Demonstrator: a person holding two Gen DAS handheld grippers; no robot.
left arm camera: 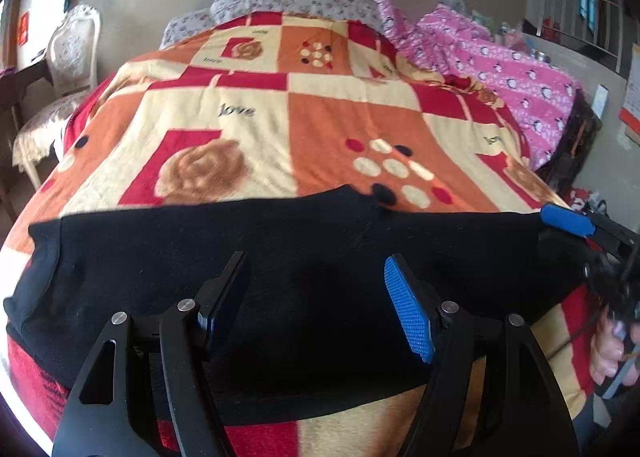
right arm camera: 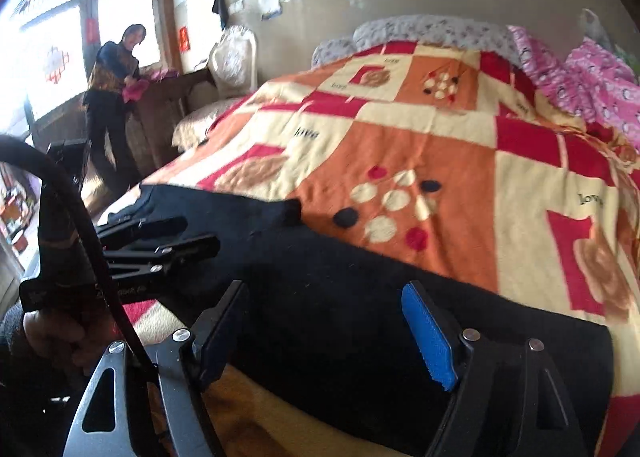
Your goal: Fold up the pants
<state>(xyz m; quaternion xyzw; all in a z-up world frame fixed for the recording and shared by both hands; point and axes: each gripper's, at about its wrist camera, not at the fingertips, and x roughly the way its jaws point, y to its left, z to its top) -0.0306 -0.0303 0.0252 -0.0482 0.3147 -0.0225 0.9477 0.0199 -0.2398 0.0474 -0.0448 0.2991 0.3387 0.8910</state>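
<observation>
- Currently, the black pants are seen laid across the near edge of the patterned blanket on the bed, spread flat with a small peak in the far edge.
- The left gripper is held above the pants with its jaws apart; no cloth is seen between the pads.
- The right gripper is likewise held over the pants with jaws apart and nothing clamped; its blue pad is clear of the fabric.
- The step in hand is judged to be the approach for a fresh grasp before a fold.
- Each gripper should be lowered to an outer edge of the cloth, so that one pad is slid under and one is kept above.
- Both layers should be caught together; the blanket beneath should not be pinched.
- The two ends should be lifted evenly, so that the fold line is kept straight.
- A person stands by the window, well apart from the work.
</observation>
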